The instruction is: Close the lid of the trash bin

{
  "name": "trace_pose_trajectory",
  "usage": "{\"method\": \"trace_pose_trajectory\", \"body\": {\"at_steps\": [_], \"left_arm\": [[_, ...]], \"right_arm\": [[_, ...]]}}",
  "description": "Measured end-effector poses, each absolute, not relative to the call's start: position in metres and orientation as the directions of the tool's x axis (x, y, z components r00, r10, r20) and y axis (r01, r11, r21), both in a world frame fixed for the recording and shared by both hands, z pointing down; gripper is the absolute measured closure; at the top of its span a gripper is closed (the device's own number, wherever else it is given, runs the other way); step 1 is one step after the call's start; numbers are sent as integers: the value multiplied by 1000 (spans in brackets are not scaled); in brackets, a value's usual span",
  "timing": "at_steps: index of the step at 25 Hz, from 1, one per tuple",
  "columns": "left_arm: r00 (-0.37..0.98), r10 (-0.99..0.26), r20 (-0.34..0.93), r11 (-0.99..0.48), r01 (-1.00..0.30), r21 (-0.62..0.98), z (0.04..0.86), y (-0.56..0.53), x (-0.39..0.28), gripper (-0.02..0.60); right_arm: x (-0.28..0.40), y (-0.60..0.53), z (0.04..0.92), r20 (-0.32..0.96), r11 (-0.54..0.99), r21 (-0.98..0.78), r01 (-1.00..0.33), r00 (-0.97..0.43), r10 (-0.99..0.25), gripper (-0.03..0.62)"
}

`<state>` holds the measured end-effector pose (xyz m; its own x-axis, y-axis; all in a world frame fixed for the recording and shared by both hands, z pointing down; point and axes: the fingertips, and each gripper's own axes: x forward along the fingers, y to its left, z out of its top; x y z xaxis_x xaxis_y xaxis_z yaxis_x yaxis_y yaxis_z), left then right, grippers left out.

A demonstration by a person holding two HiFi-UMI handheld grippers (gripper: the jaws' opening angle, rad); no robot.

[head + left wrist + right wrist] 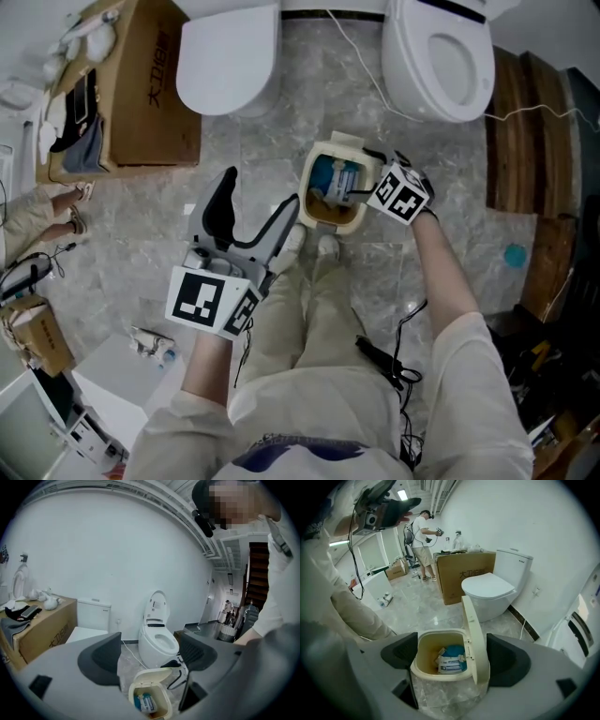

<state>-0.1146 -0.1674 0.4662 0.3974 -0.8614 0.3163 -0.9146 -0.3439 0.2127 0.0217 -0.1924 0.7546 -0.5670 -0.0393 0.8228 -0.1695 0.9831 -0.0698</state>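
Observation:
A cream trash bin (pixel 330 208) stands on the marble floor just ahead of the person's feet, with blue and white rubbish inside. Its lid (pixel 344 146) is swung up on the far side. My right gripper (pixel 361 184) hovers over the bin's right rim, open. In the right gripper view the bin (pixel 433 654) sits between the jaws and the upright lid (pixel 475 637) stands close to the right pad, apart from it. My left gripper (pixel 258 199) is held left of the bin, open and empty. The left gripper view has the bin (pixel 161 705) low between the pads, lid (pixel 152 676) raised.
A toilet with its seat shut (pixel 230 56) and one with an open bowl (pixel 441 56) stand beyond the bin. A cardboard box (pixel 141 94) is at far left, dark wooden boards (pixel 525 122) at right. A white cable (pixel 361 66) runs over the floor. Another person (pixel 423 541) stands farther off.

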Motion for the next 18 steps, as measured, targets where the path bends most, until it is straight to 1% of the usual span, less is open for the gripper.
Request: {"method": "trace_pose_trajectory", "body": {"at_steps": [4, 11, 18], "left_arm": [[398, -863, 310, -344, -914, 215, 477, -172, -109, 219], [425, -857, 290, -384, -904, 190, 494, -198, -106, 219], [421, -861, 287, -379, -905, 192, 515, -205, -108, 219]], "right_arm": [[19, -171, 759, 805, 988, -65, -142, -592, -32, 132], [12, -138, 770, 785, 987, -52, -152, -617, -53, 134], [10, -88, 799, 795, 987, -87, -134, -607, -12, 135]]}}
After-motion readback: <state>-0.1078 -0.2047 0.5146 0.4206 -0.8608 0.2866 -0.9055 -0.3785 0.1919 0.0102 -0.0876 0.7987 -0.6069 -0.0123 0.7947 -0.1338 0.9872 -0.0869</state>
